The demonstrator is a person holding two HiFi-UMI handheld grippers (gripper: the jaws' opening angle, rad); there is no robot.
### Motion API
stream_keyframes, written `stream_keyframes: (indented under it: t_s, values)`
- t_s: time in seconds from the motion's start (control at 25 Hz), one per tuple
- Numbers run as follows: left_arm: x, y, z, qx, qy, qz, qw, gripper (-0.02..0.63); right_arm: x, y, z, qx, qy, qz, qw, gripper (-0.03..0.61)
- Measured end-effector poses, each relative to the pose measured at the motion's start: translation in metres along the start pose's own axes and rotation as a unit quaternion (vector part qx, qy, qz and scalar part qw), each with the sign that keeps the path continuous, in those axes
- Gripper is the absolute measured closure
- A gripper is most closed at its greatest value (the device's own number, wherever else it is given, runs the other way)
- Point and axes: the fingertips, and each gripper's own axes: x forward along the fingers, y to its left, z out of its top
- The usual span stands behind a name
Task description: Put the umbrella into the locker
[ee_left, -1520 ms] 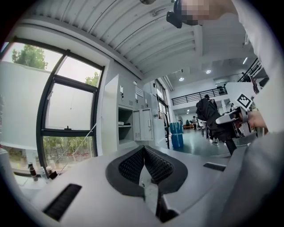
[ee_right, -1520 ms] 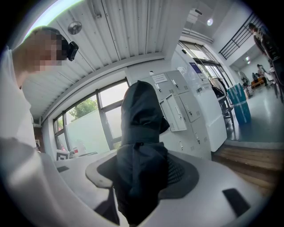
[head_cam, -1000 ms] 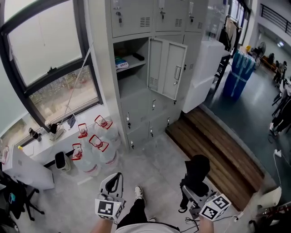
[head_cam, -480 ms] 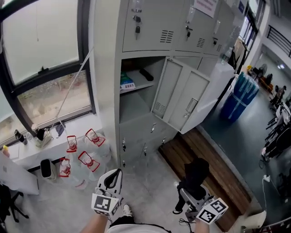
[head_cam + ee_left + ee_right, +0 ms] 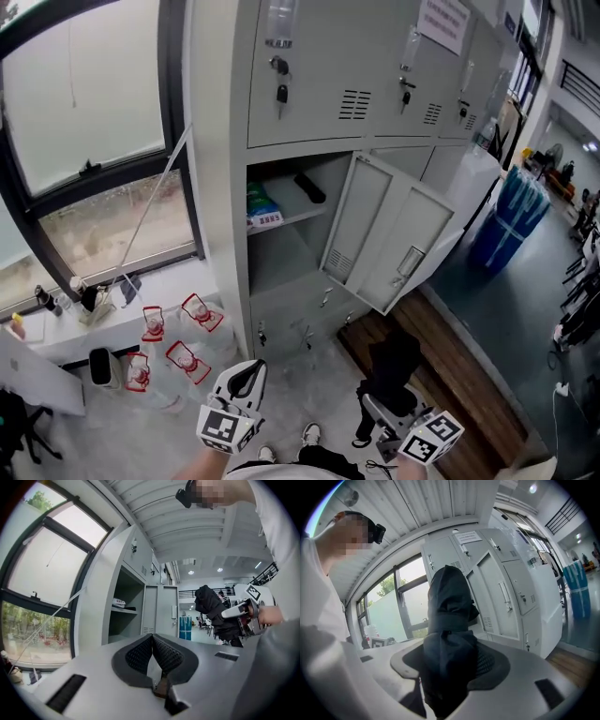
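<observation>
A black folded umbrella (image 5: 394,360) stands upright in my right gripper (image 5: 380,405), whose jaws are shut on its lower part. In the right gripper view the umbrella (image 5: 449,616) fills the gap between the pads and hides them. My left gripper (image 5: 247,376) is shut with its pads touching and nothing between them (image 5: 152,644). The grey locker (image 5: 289,246) is ahead, one compartment open, its door (image 5: 389,244) swung out to the right. On the shelf inside lie a small packet (image 5: 264,208) and a dark object (image 5: 309,187).
Several water bottles with red handles (image 5: 169,349) stand on the floor at the left, below the window (image 5: 89,141). A wooden platform (image 5: 450,384) runs along the right of the lockers. Blue barrels (image 5: 520,217) stand farther right.
Both grippers and the view have moved closer to the locker, which now looks larger and nearer. The umbrella has stayed in the right gripper. The left gripper has stayed shut.
</observation>
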Motion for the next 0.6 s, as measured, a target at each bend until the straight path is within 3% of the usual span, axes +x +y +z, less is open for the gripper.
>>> stream_keyframes:
  t_s: [0.24, 0.4, 0.6]
  values:
    - [0.019, 0.023, 0.005, -0.003, 0.004, 0.080, 0.9968, 0.591, 0.065, -0.034, 0.030, -0.014, 0.009, 0.085, 0.996, 0.325]
    - [0.035, 0.027, 0.028, 0.025, -0.011, 0.121, 0.9923, 0.591, 0.100, -0.052, 0.055, -0.026, 0.013, 0.140, 0.990, 0.325]
    - [0.037, 0.022, 0.024, 0.028, -0.005, 0.171, 0.9848, 0.591, 0.126, -0.070, 0.056, -0.024, 0.031, 0.178, 0.983, 0.325]
